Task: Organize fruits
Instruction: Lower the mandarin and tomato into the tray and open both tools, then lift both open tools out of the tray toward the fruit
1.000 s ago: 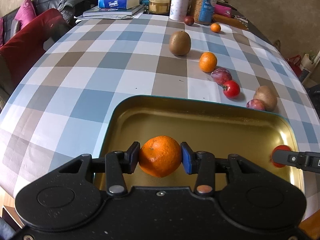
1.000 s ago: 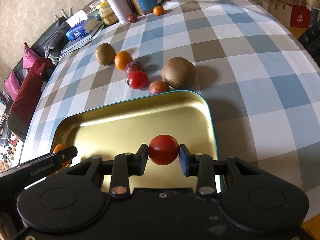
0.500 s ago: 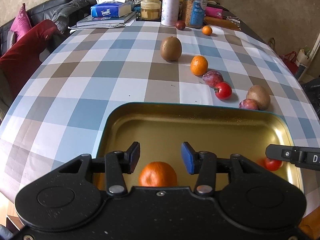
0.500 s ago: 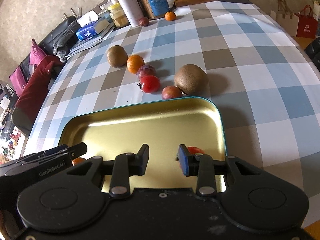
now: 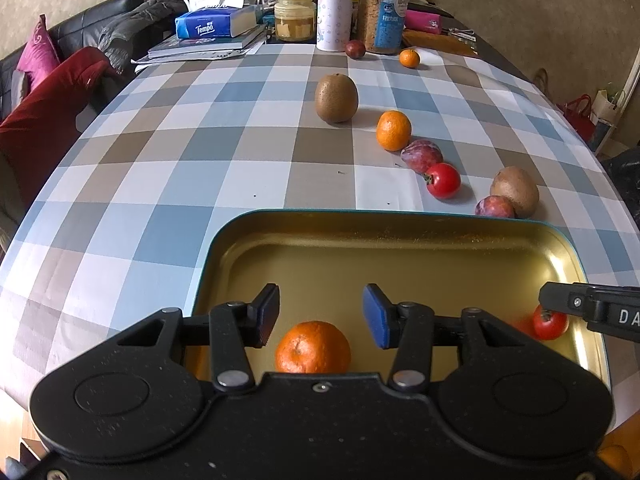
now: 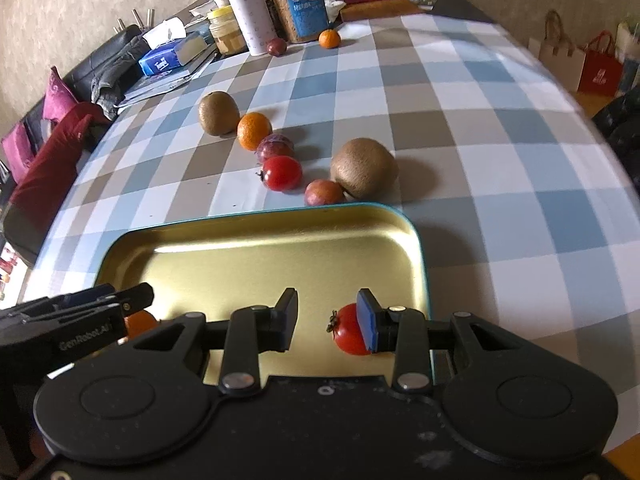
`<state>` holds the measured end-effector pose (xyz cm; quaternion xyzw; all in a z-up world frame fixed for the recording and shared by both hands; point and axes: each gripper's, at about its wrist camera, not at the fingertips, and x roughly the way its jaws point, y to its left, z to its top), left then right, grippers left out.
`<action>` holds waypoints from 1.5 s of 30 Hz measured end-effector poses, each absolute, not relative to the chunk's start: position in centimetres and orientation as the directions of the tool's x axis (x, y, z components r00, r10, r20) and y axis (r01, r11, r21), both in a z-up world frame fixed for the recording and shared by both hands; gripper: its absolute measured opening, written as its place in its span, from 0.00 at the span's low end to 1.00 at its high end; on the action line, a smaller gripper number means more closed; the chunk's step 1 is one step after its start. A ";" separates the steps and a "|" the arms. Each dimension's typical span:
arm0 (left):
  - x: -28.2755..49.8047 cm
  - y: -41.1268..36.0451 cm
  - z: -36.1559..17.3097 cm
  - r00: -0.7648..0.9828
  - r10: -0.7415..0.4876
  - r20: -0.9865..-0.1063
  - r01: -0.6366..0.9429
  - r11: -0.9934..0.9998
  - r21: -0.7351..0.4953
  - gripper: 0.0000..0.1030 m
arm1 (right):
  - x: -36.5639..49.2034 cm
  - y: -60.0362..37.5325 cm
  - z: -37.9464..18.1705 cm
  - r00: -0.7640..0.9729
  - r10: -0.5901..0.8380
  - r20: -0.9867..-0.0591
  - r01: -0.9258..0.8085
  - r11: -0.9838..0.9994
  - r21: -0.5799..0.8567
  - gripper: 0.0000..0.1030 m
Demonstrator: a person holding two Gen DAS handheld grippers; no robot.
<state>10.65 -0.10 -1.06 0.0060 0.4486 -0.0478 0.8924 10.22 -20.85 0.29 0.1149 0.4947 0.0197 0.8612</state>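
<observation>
A gold tray (image 5: 400, 240) with a teal rim lies on the checked tablecloth; it also shows in the right wrist view (image 6: 240, 248). My left gripper (image 5: 320, 316) is open above an orange (image 5: 313, 347) lying in the tray. My right gripper (image 6: 327, 320) is open above a red tomato (image 6: 349, 330) lying in the tray, also seen in the left wrist view (image 5: 550, 322). Beyond the tray lie a kiwi (image 5: 336, 98), an orange (image 5: 394, 130), a plum (image 5: 421, 156), a tomato (image 5: 443, 181), a second plum (image 5: 494, 207) and a second kiwi (image 5: 515, 191).
At the table's far end stand a bottle (image 5: 334, 4), jars (image 5: 294, 20), a tissue box (image 5: 214, 24) on books, a small plum (image 5: 355, 49) and a small orange (image 5: 409, 58). A sofa with red cushions (image 5: 44, 92) is on the left. Bags (image 6: 580, 60) stand on the right.
Both grippers opened, let the orange and the tomato down into the tray, and drew back and up from them.
</observation>
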 end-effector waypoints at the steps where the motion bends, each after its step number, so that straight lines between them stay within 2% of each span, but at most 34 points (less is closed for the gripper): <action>1: 10.7 -0.1 -1.0 0.594 -0.079 -0.800 0.092 0.995 -0.030 0.53 | 10.2 -20.8 0.3 0.510 0.141 -0.848 0.081 0.974 0.211 0.35; 4: 10.7 -0.2 -0.9 0.600 -0.073 -0.797 0.094 0.995 -0.020 0.55 | 10.4 -20.8 0.2 0.495 0.131 -0.859 0.078 0.978 0.194 0.35; 7: 10.7 -0.3 -0.7 0.613 -0.069 -0.787 0.101 0.995 -0.009 0.61 | 10.7 -20.8 0.1 0.492 0.113 -0.863 0.083 0.981 0.176 0.35; 21: 12.7 -1.3 -0.1 0.632 -0.046 -0.774 0.157 0.985 0.069 0.61 | 13.5 -20.7 0.7 0.507 0.081 -0.858 0.066 0.989 0.132 0.35; 29: 14.8 -1.0 0.0 0.601 -0.070 -0.796 0.179 0.983 0.049 0.61 | 16.2 -21.7 0.9 0.489 0.140 -0.861 0.074 0.977 0.200 0.35; 35: 16.5 -1.0 0.5 0.607 -0.043 -0.793 0.188 0.978 0.091 0.61 | 18.3 -23.2 1.4 0.505 0.175 -0.845 0.121 0.955 0.270 0.35; 45: 20.6 -1.3 1.0 0.605 -0.015 -0.796 0.194 0.972 0.129 0.61 | 21.6 -23.0 2.0 0.558 0.072 -0.827 0.112 0.981 0.161 0.35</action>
